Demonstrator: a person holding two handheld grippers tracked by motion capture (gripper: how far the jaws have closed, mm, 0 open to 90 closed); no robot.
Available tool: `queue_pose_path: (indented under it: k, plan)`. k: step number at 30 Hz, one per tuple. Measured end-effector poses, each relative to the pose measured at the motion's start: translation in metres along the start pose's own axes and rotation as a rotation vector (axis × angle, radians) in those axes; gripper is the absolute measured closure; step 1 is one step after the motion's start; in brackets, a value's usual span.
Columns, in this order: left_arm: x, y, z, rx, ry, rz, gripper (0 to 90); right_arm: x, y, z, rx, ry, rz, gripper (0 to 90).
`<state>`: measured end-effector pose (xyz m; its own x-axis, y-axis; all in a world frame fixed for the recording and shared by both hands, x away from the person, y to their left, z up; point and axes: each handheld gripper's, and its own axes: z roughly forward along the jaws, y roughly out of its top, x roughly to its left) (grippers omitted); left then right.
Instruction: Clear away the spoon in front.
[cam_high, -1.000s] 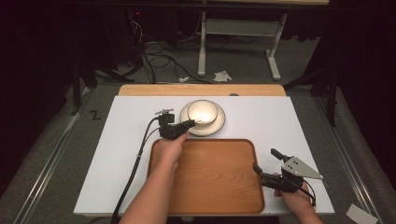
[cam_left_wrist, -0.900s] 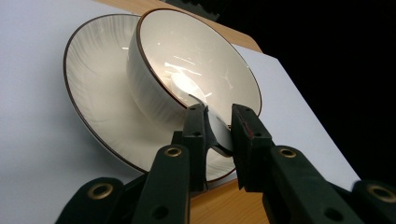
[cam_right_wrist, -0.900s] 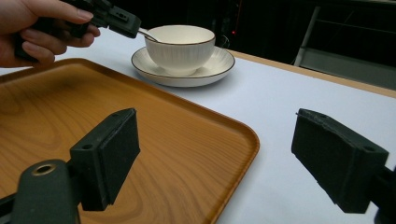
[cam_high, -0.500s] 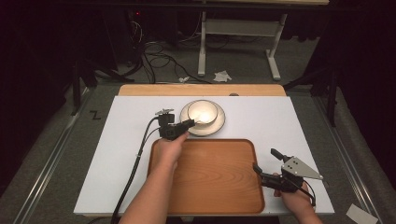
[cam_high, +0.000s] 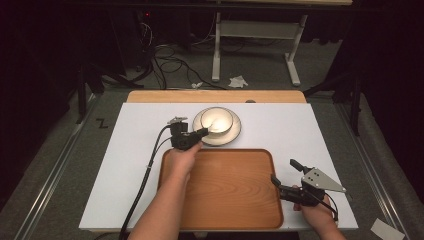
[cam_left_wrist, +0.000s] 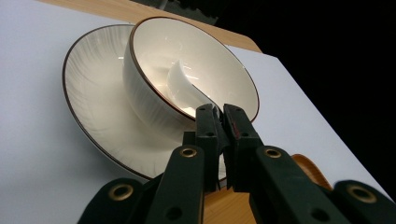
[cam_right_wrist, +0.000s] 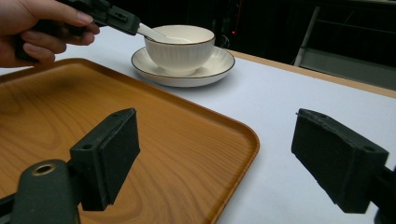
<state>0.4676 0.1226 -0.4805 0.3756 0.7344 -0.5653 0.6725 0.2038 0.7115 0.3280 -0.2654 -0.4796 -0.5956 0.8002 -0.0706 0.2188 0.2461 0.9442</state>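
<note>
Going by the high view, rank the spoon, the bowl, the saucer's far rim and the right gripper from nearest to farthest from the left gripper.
1. spoon: clamped in the left gripper.
2. bowl: just beyond its jaws.
3. saucer, far rim: behind the bowl.
4. right gripper: across the tray, at its right edge.

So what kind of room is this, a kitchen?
Probably not a kitchen; it looks more like a lab or workshop set up for recording. A white table stands on grey carpet, loose cables lie on the floor behind it, and a metal desk frame stands in the dark.
</note>
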Motion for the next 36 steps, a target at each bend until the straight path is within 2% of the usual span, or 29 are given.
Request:
queue_pose_path:
  k: [3, 5, 11, 15, 26, 30, 36]
  plan:
    - [-0.0013, -0.0005, -0.0001, -0.011, 0.010, 0.010, 85.7, 0.0000, 0.0000, 0.0000, 0.000, 0.000, 0.000, 16.4]
    - [-0.0009, -0.0001, 0.0002, -0.008, -0.003, 0.004, 85.7, 0.0000, 0.0000, 0.0000, 0.000, 0.000, 0.000, 16.4]
    - [-0.0019, -0.0009, 0.0007, -0.009, -0.001, 0.020, 85.7, -0.0003, -0.0001, 0.0000, -0.001, 0.000, 0.001, 16.4]
    - [-0.0028, -0.0017, 0.0008, -0.011, 0.004, 0.047, 85.7, -0.0002, 0.0000, -0.0002, -0.002, 0.000, -0.001, 16.4]
    - [-0.0042, -0.0014, -0.0003, -0.016, 0.010, 0.074, 85.8, -0.0004, -0.0002, 0.0005, -0.001, 0.003, -0.003, 16.4]
    - [-0.0064, -0.0021, -0.0001, -0.044, 0.007, 0.089, 85.8, -0.0002, -0.0003, 0.0003, 0.000, 0.002, 0.001, 16.4]
    - [-0.0097, -0.0015, -0.0020, -0.054, 0.007, 0.114, 85.8, -0.0003, -0.0001, -0.0001, -0.002, -0.001, -0.002, 16.5]
